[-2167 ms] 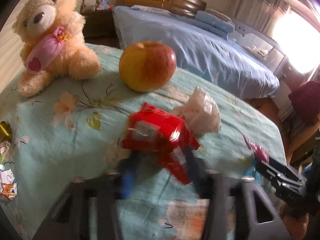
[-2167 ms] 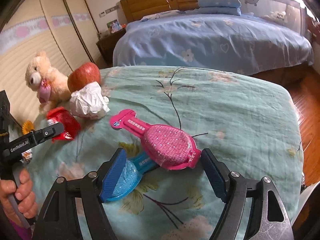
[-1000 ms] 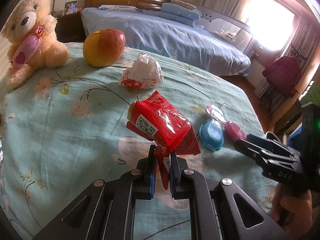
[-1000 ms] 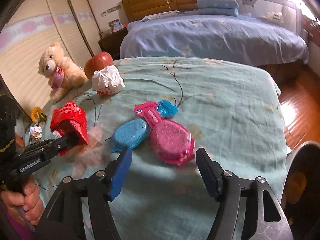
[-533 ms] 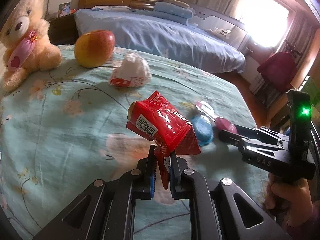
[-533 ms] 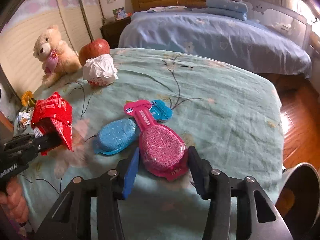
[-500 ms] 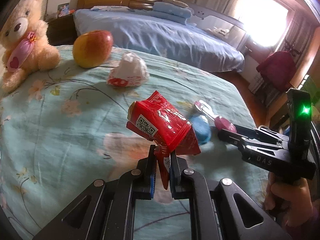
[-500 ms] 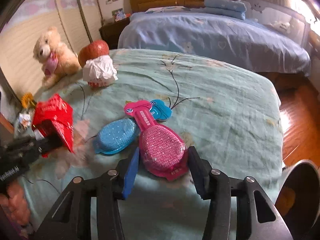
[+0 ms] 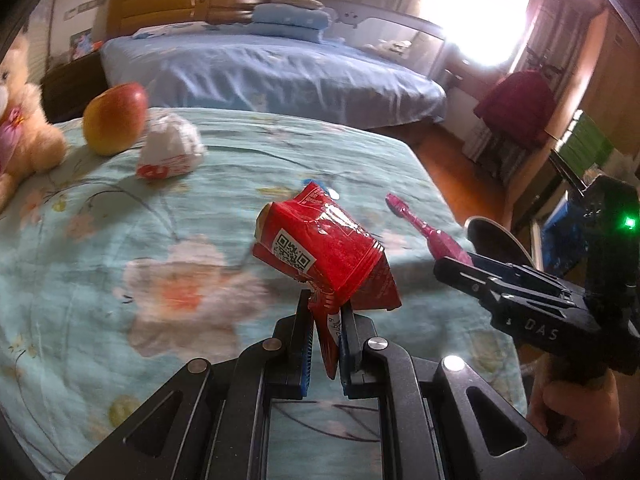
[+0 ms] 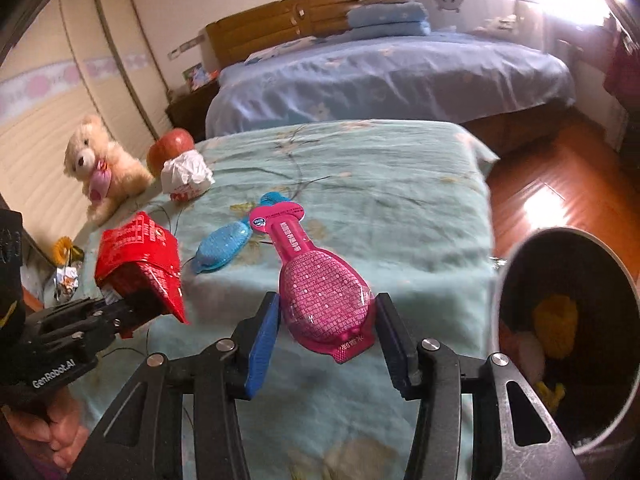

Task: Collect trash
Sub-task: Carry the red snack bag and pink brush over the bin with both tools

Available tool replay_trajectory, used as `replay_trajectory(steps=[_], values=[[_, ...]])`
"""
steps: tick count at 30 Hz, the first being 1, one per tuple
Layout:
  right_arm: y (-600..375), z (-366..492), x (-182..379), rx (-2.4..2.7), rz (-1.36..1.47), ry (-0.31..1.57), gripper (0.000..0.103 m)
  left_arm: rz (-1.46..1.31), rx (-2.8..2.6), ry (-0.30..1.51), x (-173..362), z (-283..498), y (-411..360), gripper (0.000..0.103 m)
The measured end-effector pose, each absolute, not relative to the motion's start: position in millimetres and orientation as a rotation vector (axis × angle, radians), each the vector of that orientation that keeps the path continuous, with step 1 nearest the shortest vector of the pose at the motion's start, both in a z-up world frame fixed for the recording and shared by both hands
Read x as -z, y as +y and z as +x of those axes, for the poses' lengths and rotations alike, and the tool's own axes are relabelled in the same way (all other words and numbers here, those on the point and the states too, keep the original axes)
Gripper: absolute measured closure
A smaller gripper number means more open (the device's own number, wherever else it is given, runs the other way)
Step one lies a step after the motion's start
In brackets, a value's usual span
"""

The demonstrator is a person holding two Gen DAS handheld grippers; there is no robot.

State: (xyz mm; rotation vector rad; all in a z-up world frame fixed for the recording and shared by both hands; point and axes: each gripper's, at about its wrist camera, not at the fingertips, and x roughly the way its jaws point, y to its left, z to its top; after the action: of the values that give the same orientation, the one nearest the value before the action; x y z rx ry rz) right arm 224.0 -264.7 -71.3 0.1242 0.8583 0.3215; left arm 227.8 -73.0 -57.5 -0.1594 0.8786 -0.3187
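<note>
Left claw (image 9: pixel 324 344): clamped on red wrapper (image 9: pixel 320 252), held above the cloth (image 9: pixel 120 240).
Right claw (image 10: pixel 326 332): narrowed around pink pack (image 10: pixel 320 288), lifted; bin (image 10: pixel 560 320) at its right.

Teddy bear (image 9: pixel 18 128) cut by the left edge; blue package (image 10: pixel 224 246) partly behind the pink one (image 10: pixel 320 288).

red wrapper (image 9: pixel 324 252), pink packet (image 10: pixel 324 296), floral teal cloth (image 10: pixel 360 184)
</note>
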Motion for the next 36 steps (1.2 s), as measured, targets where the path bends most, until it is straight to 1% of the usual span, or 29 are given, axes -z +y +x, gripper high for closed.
replay_trajectory(steps=[21, 36], values=[[-350, 169, 64, -0.150, 0.247, 0.802, 0.054, -0.009, 0.477, 0.868, 49, 216, -164, 0.094], [-393, 154, 63, -0.060, 0.276, 0.785, 0.054, 0.042, 0.547, 0.861, 49, 221, -208, 0.094]])
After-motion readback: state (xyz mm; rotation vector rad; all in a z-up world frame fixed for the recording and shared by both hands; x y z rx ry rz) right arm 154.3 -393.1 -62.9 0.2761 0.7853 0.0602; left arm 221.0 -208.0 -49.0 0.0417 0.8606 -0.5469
